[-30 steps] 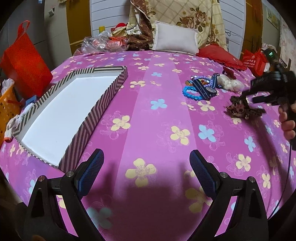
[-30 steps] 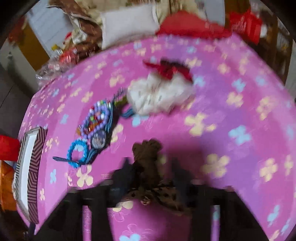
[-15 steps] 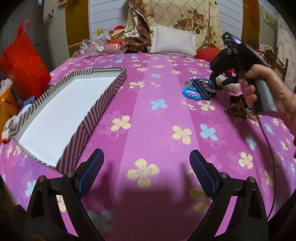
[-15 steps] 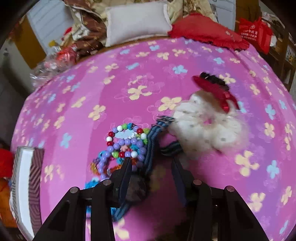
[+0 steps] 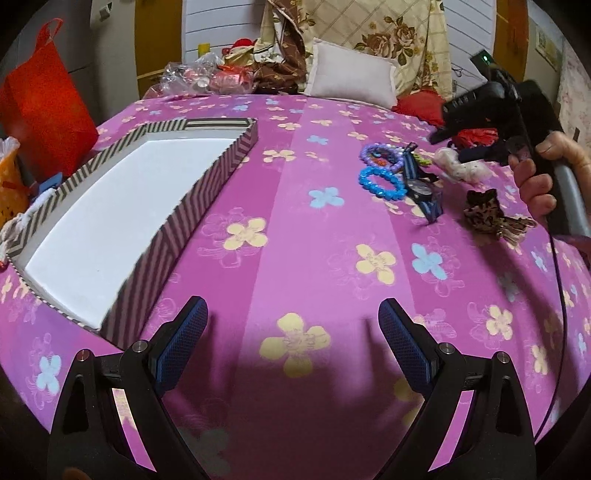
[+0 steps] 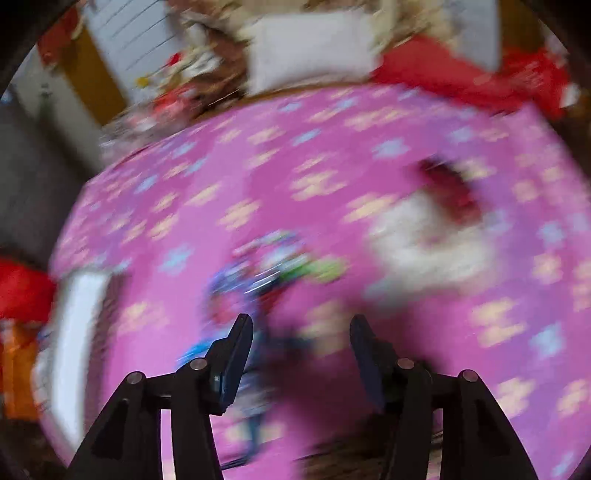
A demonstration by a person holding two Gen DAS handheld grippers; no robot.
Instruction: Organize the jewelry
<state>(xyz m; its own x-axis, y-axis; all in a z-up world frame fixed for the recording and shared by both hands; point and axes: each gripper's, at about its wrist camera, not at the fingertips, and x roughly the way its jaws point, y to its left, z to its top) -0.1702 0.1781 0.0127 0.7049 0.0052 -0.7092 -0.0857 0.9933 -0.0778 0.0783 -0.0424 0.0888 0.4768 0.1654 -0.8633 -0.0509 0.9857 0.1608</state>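
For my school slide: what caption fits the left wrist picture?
Open left gripper waits over the pink flowered bedspread between a striped box and a blue bead bracelet.

- A home bedroom: a bed spread with a pink sheet printed with yellow and blue flowers (image 5: pixel 314 258).
- A white rectangular pillow (image 5: pixel 351 75) and a red cushion (image 5: pixel 421 105) lie at its head.
- A cream rose-patterned quilt (image 5: pixel 388 33) is piled behind them.

Beaded bracelets: two, one blue (image 5: pixel 382 182), one purple (image 5: pixel 382 157)
Watches: one (image 5: pixel 419 186)
Fabric hair pieces: three
Striped boxes: one (image 5: pixel 192 199)
Hand-held grippers: two
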